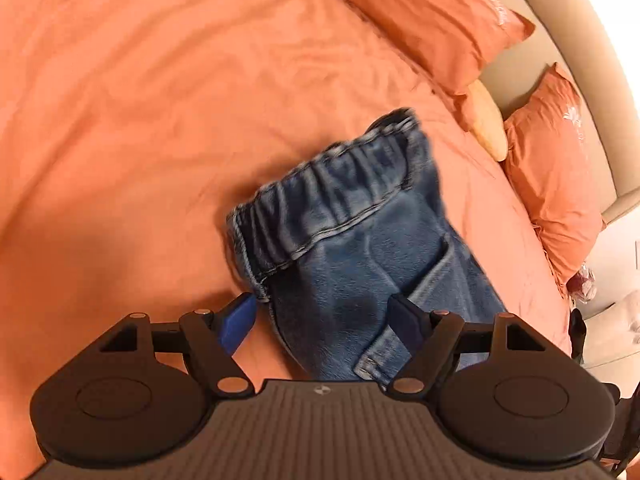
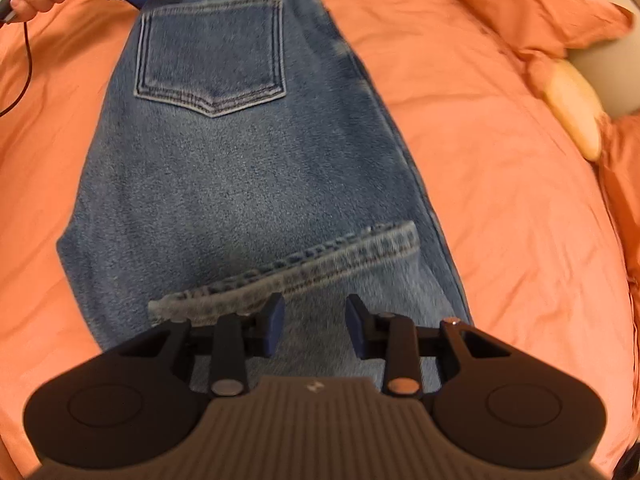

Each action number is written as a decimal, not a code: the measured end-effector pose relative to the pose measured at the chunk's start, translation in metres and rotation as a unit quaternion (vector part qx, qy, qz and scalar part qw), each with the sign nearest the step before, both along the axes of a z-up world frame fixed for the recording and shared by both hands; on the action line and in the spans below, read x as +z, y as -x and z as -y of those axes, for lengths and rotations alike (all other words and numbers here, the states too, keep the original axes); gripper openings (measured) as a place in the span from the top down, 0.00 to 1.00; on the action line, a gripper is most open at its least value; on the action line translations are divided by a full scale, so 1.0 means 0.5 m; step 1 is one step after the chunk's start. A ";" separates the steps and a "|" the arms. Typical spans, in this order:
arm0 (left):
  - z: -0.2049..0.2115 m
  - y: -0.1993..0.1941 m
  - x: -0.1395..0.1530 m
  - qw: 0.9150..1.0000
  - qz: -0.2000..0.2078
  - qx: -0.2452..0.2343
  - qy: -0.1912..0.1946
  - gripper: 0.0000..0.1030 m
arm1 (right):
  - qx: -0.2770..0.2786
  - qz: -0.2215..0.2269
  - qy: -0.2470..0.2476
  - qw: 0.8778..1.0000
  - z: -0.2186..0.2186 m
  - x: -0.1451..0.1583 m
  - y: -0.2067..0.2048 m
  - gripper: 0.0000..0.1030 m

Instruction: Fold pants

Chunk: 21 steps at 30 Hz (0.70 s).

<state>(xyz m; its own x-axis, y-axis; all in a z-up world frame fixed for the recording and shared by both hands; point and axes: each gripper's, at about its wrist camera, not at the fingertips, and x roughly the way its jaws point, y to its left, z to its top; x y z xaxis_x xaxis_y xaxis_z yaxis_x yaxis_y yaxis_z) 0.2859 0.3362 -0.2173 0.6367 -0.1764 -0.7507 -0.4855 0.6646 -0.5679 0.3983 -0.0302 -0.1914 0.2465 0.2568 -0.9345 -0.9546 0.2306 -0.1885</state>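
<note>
I'm hovering both tongs over the jeans lying on the bed, left tongs wide and empty by the waistband at 12 o'clock, right tongs part-open, empty over the hem, and I'm judging a square regrip of both ends best before folding.

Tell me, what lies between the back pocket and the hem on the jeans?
Only plain denim of the jeans lies between the pocket and the hem. The right wrist view shows it.
</note>
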 end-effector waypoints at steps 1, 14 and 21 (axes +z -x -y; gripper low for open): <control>0.000 -0.002 -0.011 1.000 0.000 0.001 0.006 0.15 | 0.004 -0.006 0.010 1.000 -0.006 -0.007 -0.007 0.71; 0.006 -0.007 -0.046 0.998 0.054 0.040 0.007 0.38 | 0.037 -0.060 0.068 0.995 -0.047 -0.068 -0.047 0.69; 0.074 -0.002 0.083 0.990 0.116 0.005 -0.077 0.45 | 0.009 -0.063 0.040 0.997 -0.023 -0.067 -0.058 0.69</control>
